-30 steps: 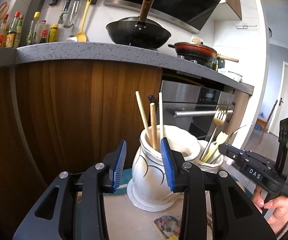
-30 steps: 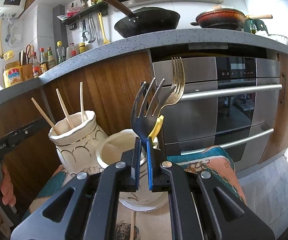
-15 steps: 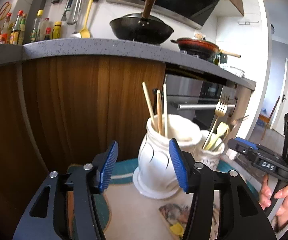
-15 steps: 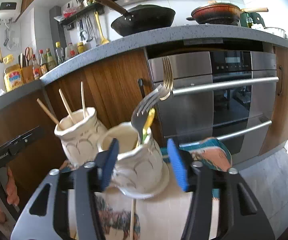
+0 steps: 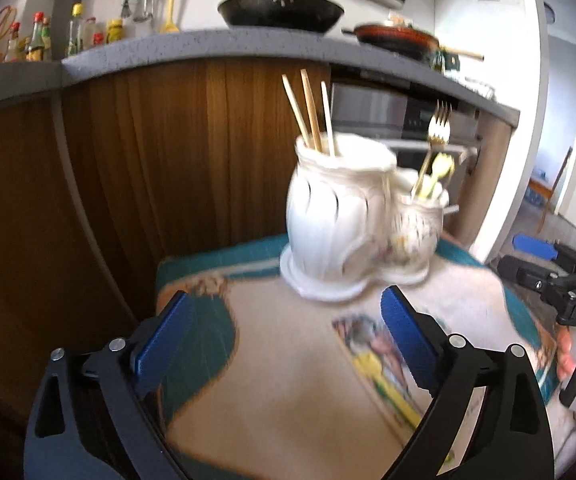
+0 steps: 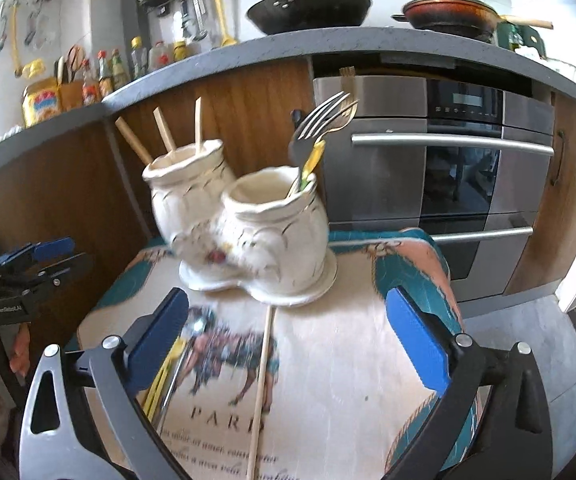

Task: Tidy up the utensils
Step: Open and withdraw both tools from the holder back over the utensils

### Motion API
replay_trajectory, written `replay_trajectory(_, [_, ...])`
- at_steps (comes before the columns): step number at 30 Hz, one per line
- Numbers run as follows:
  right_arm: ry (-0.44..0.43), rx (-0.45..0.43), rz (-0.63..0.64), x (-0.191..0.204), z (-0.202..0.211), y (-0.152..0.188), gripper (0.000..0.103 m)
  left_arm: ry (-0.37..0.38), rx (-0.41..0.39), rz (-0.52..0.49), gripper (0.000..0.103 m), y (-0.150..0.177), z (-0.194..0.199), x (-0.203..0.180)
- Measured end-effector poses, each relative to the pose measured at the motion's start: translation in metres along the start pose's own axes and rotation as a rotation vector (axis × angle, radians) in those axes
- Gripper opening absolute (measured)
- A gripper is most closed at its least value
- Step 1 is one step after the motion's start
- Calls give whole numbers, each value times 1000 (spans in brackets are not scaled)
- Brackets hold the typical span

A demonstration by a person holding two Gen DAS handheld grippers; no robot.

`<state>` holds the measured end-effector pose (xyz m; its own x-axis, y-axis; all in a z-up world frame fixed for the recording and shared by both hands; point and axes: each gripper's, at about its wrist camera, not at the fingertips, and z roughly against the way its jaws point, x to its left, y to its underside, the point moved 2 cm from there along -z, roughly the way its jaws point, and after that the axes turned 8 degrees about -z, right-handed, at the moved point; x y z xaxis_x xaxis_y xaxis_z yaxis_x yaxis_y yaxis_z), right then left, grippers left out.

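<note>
Right wrist view alone shows a loose chopstick [image 6: 261, 384] and yellow-handled utensils [image 6: 163, 376] lying on the printed mat [image 6: 328, 380]. The right gripper [image 6: 288, 344] is opening, nothing between its jaws. The left gripper [image 5: 288, 344] is likewise opening, empty. Both see the twin ceramic holder [image 6: 255, 232], blurred: chopsticks [image 5: 312, 110] in one pot, forks [image 6: 324, 120] in the other.

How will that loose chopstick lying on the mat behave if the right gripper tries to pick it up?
The chopstick looks thin, straight and stiff, so it probably won't flex. It lies flat on the printed mat, so the fingers may struggle to get under it. If round, it could roll when nudged. It is probably very light.
</note>
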<state>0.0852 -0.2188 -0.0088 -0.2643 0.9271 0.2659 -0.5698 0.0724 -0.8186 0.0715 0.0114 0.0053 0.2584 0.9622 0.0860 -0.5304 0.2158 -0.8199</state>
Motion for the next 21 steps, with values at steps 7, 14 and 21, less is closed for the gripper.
replay_trajectory(7, [-2, 41, 44, 9, 4, 21, 98, 13, 134, -34, 95, 32, -6, -22])
replay_trajectory(14, [5, 63, 26, 2, 7, 29, 98, 16, 281, -37, 93, 54, -26, -39])
replay_trajectory(21, [1, 59, 13, -4, 11, 30, 98, 17, 339, -51, 80, 59, -37, -54])
